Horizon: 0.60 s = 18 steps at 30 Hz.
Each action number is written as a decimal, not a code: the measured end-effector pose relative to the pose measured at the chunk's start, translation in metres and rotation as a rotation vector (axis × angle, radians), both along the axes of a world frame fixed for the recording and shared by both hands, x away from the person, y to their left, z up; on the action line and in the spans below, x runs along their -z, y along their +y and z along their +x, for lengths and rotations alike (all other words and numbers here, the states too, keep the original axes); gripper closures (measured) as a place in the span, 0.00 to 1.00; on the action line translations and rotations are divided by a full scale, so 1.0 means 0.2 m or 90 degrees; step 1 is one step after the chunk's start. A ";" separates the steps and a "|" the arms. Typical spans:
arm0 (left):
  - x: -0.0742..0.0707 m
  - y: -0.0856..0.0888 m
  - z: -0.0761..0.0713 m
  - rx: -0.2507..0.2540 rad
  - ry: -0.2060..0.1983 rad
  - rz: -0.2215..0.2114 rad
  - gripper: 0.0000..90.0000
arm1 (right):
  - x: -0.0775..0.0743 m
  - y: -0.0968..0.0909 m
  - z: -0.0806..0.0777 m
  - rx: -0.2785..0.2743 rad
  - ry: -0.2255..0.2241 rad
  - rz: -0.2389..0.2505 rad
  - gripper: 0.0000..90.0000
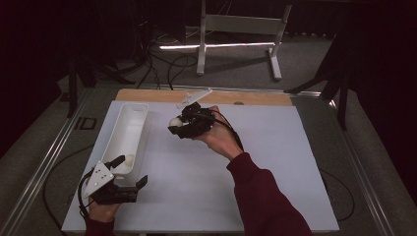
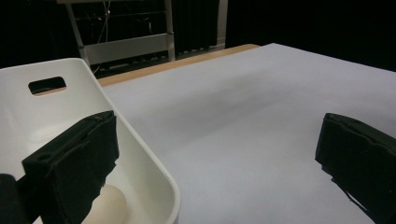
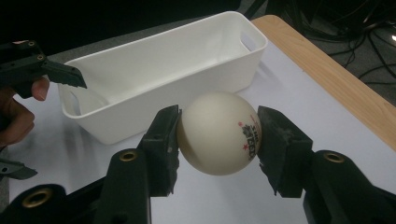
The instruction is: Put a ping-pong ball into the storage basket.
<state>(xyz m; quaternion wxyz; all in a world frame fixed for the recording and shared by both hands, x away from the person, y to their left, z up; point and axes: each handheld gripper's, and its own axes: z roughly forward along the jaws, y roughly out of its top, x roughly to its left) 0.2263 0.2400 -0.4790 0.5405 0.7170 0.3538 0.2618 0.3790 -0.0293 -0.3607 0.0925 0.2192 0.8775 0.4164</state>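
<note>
Right tool [image 3: 218,135] pinches a cream table-tennis ball [image 3: 218,132] between its two black pads, one pad pressed on each side of the ball. On the ball's side facing the right-hand pad there is dark printed lettering with small red stars around it (too tilted and small to read as words). In the high view the right tool [image 1: 176,126] is held above the white sheet [image 1: 275,162] that covers the bench, just to the right of the white plastic bin [image 1: 129,129], with the ball [image 1: 175,122] showing as a pale spot at its tip. The person's right hand [image 1: 216,133] grips the tool's body, and a dark red sleeve [image 1: 268,199] runs down to the bottom edge.

The bin is long and narrow with rounded corners and a slot handle cut into its end wall [image 2: 46,85]; in the right tool's view it [image 3: 163,70] lies just beyond the ball, apart from it.

Left tool [image 1: 129,173] sits at the near end of the bin with its jaws spread wide: one jaw reaches inside the bin, the other stands outside over the sheet, so the bin's wall [image 2: 140,144] passes between them without either pad pressing on it. Under the inside jaw, a second pale ball [image 2: 109,205] rests on the bin's floor. A strip of bare wooden bench edge [image 1: 162,95] shows beyond the sheet's far side.
</note>
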 end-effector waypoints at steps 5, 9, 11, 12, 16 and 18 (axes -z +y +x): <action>0.00 0.00 0.00 0.000 -0.001 0.001 0.00 | 0.00 0.02 0.00 -0.005 0.000 0.001 0.57; 0.00 0.00 0.00 0.000 0.000 0.000 0.00 | 0.00 0.03 0.00 -0.007 0.001 0.003 0.56; 0.00 0.00 0.00 0.000 -0.001 0.000 0.00 | 0.00 0.04 0.00 -0.010 0.000 0.003 0.56; 0.00 0.00 0.00 0.000 -0.001 0.000 0.00 | 0.00 0.04 0.00 -0.009 0.000 0.004 0.57; 0.00 0.00 0.00 0.000 0.000 0.000 0.00 | 0.00 0.05 0.00 -0.013 0.000 0.003 0.57; 0.00 0.00 0.00 0.000 0.000 0.000 0.00 | 0.00 0.05 0.00 -0.014 -0.002 0.002 0.57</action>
